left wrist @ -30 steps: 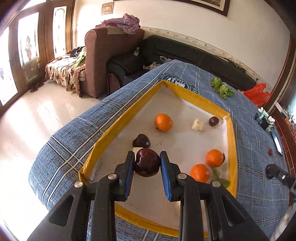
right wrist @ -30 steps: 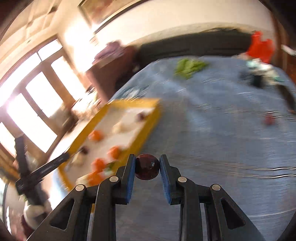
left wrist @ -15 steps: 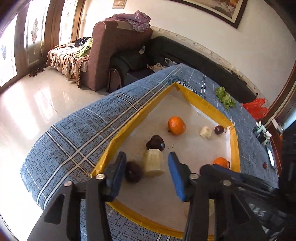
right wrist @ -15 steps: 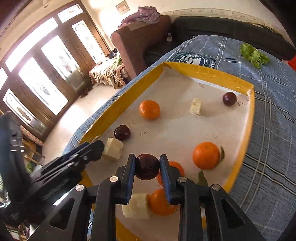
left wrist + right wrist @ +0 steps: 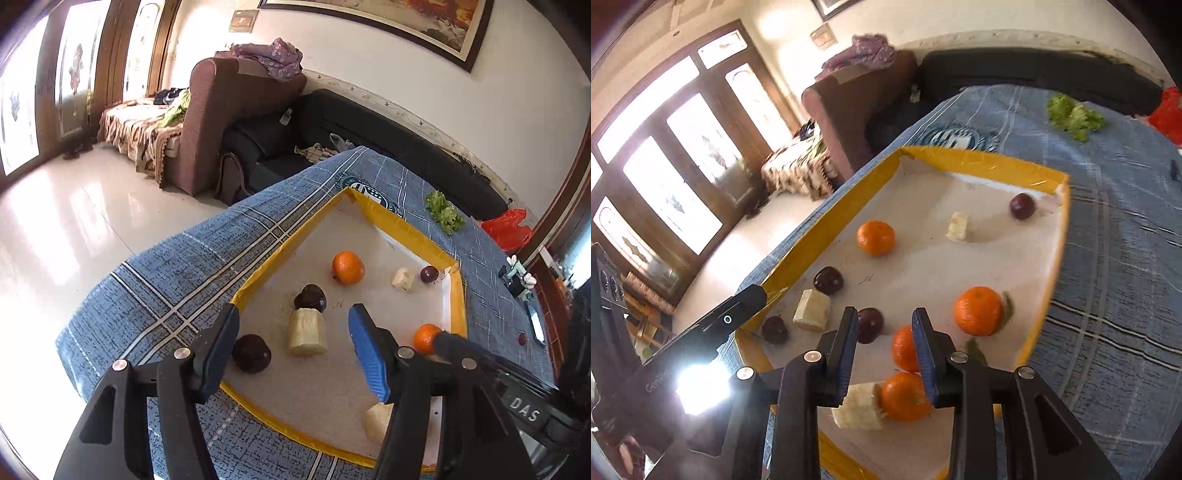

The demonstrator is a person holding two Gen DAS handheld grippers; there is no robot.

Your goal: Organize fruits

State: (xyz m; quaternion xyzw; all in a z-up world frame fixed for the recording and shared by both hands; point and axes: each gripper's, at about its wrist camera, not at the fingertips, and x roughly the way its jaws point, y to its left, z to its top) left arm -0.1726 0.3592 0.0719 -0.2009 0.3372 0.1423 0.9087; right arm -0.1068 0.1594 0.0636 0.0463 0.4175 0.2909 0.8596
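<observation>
A yellow-rimmed white tray (image 5: 406, 225) (image 5: 979, 158) lies on the blue checked table. It holds oranges (image 5: 348, 262) (image 5: 977, 311), dark plums (image 5: 311, 297) (image 5: 829, 280) and pale banana pieces (image 5: 307, 332) (image 5: 812, 309). My left gripper (image 5: 295, 350) is open above the tray's near corner, with a plum (image 5: 252, 353) lying by its left finger. My right gripper (image 5: 886, 343) is open over the tray; a plum (image 5: 870, 325) lies just by its left finger, apart from the pads.
Green lettuce (image 5: 445, 214) (image 5: 1073, 116) and a red bag (image 5: 506, 229) lie on the table beyond the tray. A small red fruit (image 5: 522, 338) and gadgets sit at the right edge. A brown sofa (image 5: 236, 110) and tiled floor lie to the left.
My left gripper opened and let its plum down in the tray's near corner. My right gripper swung over the tray, then opened and let its plum go.
</observation>
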